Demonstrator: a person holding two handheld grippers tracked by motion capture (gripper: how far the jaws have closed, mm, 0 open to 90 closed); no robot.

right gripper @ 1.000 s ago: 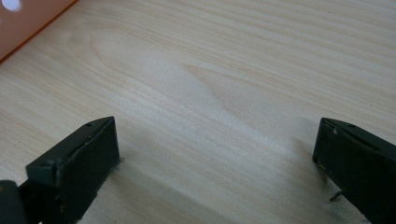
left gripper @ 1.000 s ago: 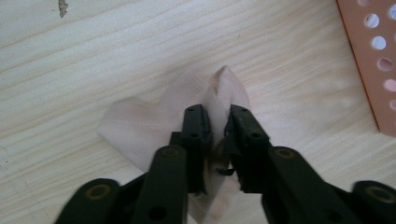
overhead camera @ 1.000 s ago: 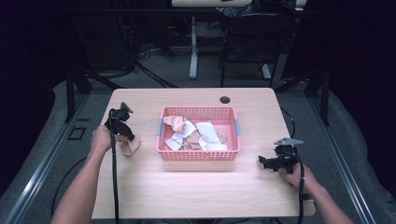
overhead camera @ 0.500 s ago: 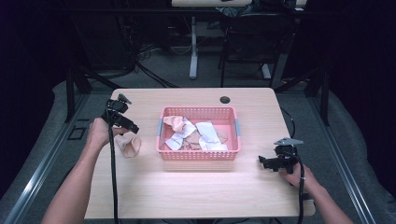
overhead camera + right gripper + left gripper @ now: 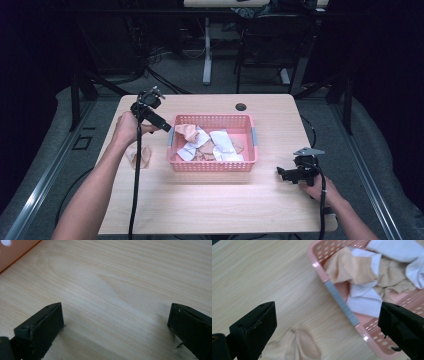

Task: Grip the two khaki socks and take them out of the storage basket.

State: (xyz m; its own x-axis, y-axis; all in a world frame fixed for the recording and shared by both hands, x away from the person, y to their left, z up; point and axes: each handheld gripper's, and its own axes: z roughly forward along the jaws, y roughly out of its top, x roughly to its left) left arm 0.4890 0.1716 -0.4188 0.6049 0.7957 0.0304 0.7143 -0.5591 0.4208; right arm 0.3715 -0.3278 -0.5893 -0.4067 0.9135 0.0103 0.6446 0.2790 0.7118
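My left tool, jaws just spread wide with nothing between them, hangs over the basket's left rim. The peach sock lies on the desk beneath and behind it. The next sock lies ahead in the basket, nearer my left hand. My right tool, released, rests well apart on the desk.

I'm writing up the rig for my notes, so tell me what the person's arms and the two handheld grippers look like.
Both forearms are bare, with no sleeves in the high view. Each hand carries a black two-jaw gripper: the left gripper has blocky, matte black jaws and a black cable trailing down along the forearm. The right gripper is topped by a grey three-cornered plate and also trails a black cable.
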